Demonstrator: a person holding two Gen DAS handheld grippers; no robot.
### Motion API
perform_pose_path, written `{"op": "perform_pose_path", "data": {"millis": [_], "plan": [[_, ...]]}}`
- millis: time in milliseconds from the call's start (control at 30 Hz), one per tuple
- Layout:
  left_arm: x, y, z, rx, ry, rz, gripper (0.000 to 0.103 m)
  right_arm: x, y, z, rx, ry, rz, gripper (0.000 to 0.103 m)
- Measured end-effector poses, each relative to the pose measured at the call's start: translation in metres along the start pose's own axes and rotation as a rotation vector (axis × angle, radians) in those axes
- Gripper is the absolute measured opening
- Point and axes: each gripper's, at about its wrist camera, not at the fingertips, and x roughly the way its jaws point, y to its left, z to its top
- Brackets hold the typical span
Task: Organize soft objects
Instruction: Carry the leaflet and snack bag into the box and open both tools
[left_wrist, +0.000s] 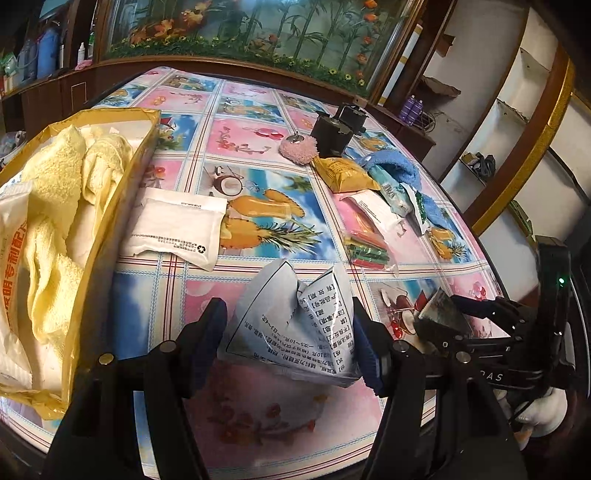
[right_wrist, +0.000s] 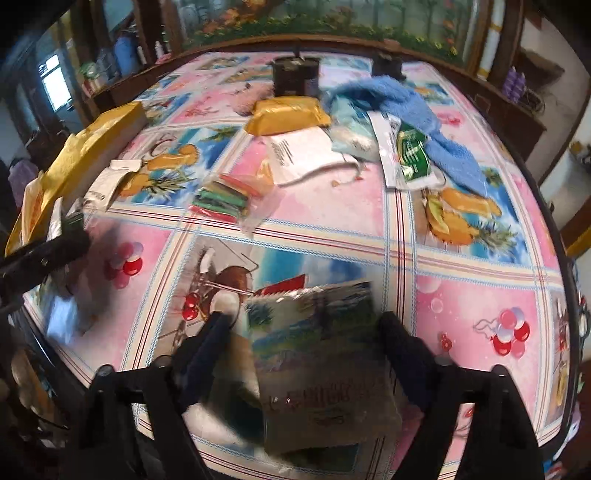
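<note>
Packets in both my tongs: left tongs (left_wrist: 290, 334) clench a white printed sachet (left_wrist: 295, 328). Right tongs (right_wrist: 306, 341) grip a green pictured packet (right_wrist: 325, 354) above the table (right_wrist: 461, 280).

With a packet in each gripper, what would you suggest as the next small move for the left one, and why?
Probably swing the left gripper left over the yellow box and release there. Its fingers pinch a crumpled white printed packet above the tablecloth, and the box beside it already holds yellow towels.

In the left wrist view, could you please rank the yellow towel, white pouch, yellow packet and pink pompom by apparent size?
1. yellow towel, though nearest the camera
2. white pouch
3. yellow packet
4. pink pompom
</note>
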Motion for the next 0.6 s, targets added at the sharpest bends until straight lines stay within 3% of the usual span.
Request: {"op": "perform_pose_path", "data": {"millis": [200,400,600], "plan": [[-0.017,0.004,0.003,-0.026,-0.045,-0.002,0.064,-0.020,-0.014,-0.006,0.035,-0.042,0.128,0.064],[-0.059,0.028,0.017,-0.086,-0.128,0.012,0.064,-0.045,-0.008,0.022,0.042,-0.114,0.259,0.064],[-0.103,0.069,0.028,-0.130,-0.212,0.142,0.064,-0.046,0.039,0.063,-0.013,-0.116,0.436,0.064]]}}
